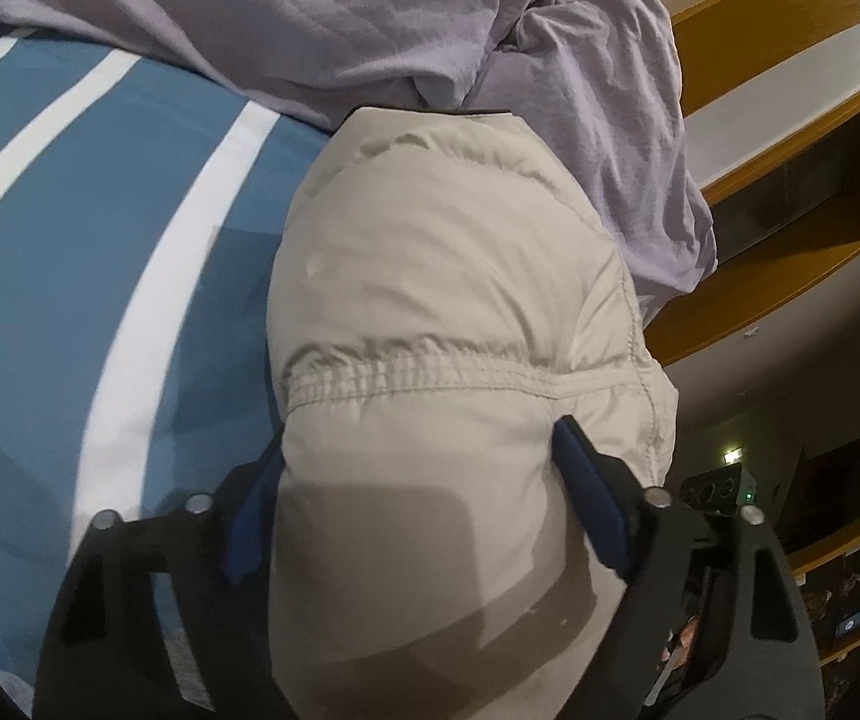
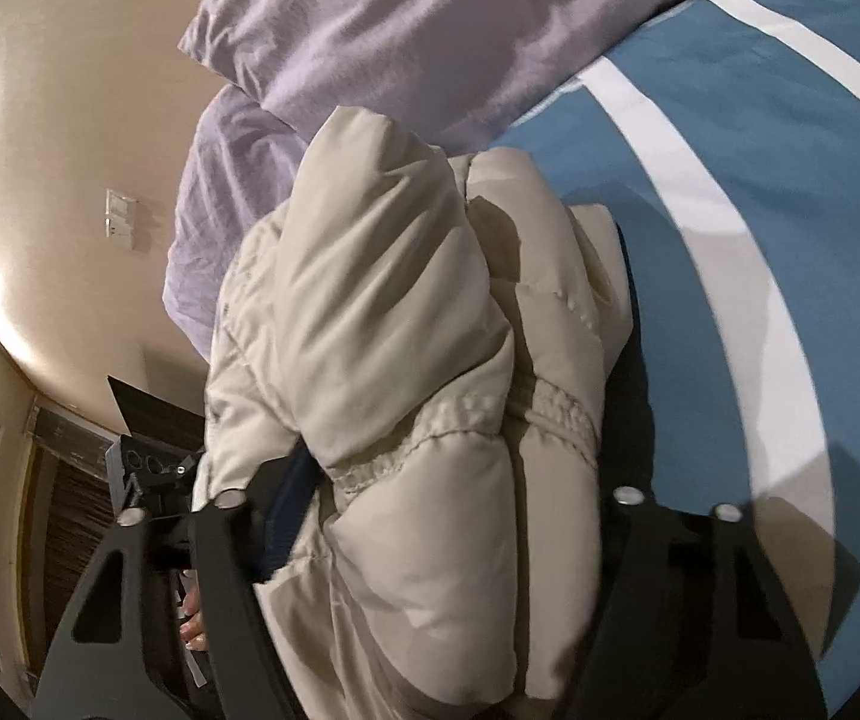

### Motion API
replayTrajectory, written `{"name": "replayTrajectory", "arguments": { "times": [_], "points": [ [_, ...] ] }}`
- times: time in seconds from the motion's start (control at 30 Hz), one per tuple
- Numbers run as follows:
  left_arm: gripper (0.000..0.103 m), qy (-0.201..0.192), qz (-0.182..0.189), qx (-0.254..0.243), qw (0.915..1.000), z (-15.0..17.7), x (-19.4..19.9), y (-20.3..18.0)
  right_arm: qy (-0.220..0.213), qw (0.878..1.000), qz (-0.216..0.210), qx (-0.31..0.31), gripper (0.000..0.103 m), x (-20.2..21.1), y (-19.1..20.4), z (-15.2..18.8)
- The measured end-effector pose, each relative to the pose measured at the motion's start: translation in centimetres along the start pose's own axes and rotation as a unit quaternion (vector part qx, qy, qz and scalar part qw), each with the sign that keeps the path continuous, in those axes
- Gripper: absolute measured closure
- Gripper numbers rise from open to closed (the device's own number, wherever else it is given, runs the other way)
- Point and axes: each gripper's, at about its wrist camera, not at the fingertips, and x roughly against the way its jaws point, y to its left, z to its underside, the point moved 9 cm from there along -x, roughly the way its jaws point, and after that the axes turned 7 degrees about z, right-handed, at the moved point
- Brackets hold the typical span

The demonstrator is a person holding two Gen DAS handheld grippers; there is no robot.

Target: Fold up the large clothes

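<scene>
Nearest the left lens: left gripper (image 1: 418, 498), blue-padded fingers (image 1: 589, 498) pressed against both sides of a thick beige jacket (image 1: 442, 276), clamped on the bulk just below a gathered, stitched seam. Puffy, quilted fabric (a shadow block across the part closest to the camera), bulging forward from the jaws and filling the middle of the view. Beneath and to the left, a blue bedspread (image 1: 40, 240) with white stripes. Beyond the jacket, a rumpled lilac quilt (image 1: 322, 12), touching the jacket's far end. Off to the right, wooden shelving (image 1: 790, 138), well apart from the bed.

Nearest the right lens: right gripper (image 2: 454, 504), black frame straddling the same jacket (image 2: 382, 312), here bunched into several folded lobes with the elastic seam crossing between the jaws. One blue pad just visible on the left side, buried against the fabric; the other hidden behind the folds; closed on the jacket all the same. Bedspread (image 2: 760, 150) to the right, quilt (image 2: 382, 18) above, beige wall (image 2: 70, 120) with a switch plate (image 2: 120, 212) at left.
</scene>
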Motion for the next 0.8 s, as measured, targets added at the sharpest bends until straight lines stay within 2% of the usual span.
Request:
{"name": "replayTrajectory", "arguments": {
  "times": [0.2, 0.4, 0.57, 0.63, 0.7, 0.8],
  "points": [
    [0.027, -0.016, -0.02, -0.003, 0.9997, -3.1, 2.2, 1.1, 0.002, 1.0, -0.018, 0.024, 0.049, -1.9, 3.2, -1.2],
    [0.028, -0.051, -0.055, -0.011, 0.9971, -7.7, 5.0, 3.1, 0.017, 0.998, -0.028, 0.049, 0.051, -5.8, 6.9, -2.5],
    [0.028, -0.073, -0.079, -0.009, 0.9942, -10.0, 6.3, 5.5, 0.013, 0.997, -0.03, 0.075, 0.052, -8.5, 9.3, -3.5],
    [0.027, -0.073, -0.09, -0.005, 0.9932, -10.2, 6.2, 6.4, 0.006, 0.996, -0.012, 0.083, 0.048, -9.2, 9.5, -3.4],
    [0.023, -0.075, -0.09, -0.006, 0.9931, -10.2, 6.5, 6.8, -0.001, 0.996, 0.01, 0.093, 0.039, -9.0, 9.4, -3.2],
    [0.019, -0.083, -0.128, -0.042, 0.9873, -10.1, 7.1, 6.4, -0.009, 0.993, 0.042, 0.108, 0.032, -7.8, 8.9, -3.0]
  ]
}}
